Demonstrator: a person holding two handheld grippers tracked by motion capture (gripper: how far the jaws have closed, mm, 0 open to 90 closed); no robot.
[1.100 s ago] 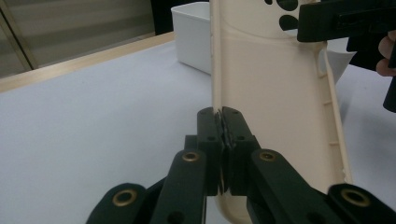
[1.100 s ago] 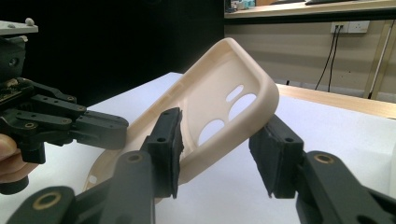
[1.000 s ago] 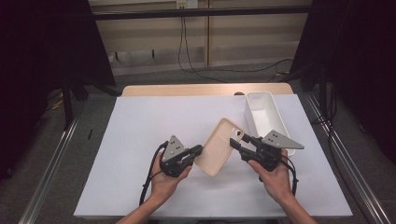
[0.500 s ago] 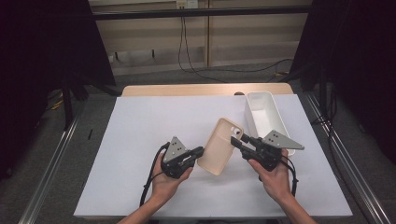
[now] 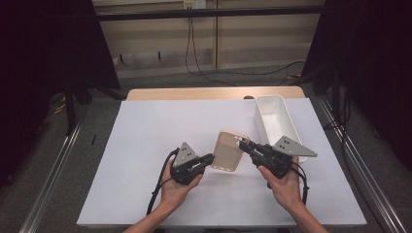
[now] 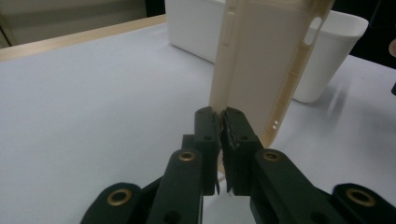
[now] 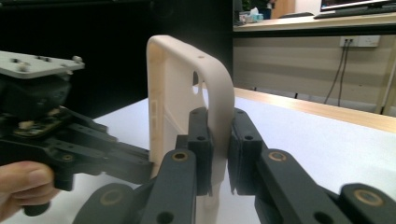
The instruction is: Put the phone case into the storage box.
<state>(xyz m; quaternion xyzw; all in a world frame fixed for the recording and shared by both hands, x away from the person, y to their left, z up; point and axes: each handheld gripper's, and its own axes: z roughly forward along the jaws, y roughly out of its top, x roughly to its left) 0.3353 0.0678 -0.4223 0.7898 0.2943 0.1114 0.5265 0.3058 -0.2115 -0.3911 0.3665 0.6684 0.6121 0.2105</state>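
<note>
A beige phone case (image 5: 228,150) is held on edge over the white table (image 5: 145,131), between my two grippers. My left gripper (image 5: 210,158) is shut on its lower left rim; in the left gripper view the pads (image 6: 208,126) pinch the case (image 6: 261,60) at its thin edge. My right gripper (image 5: 244,145) comes in from the right. Its jaws have just been closing and now clamp the rounded rim of the case (image 7: 187,88), with the gripper (image 7: 219,126) around that rim. The left gripper (image 7: 140,163) grips the far side.
A white rectangular bin (image 5: 278,121) stands at the back right of the table, just behind the right hand; it is also behind the case as the bin (image 6: 196,28). A wooden table edge (image 5: 194,93) runs along the back, with dark curtains at both sides.
The right gripper's jaws have closed onto the case's rim. The case has turned slightly and stands squarer between the grippers. Both hands have stayed about where they were.
</note>
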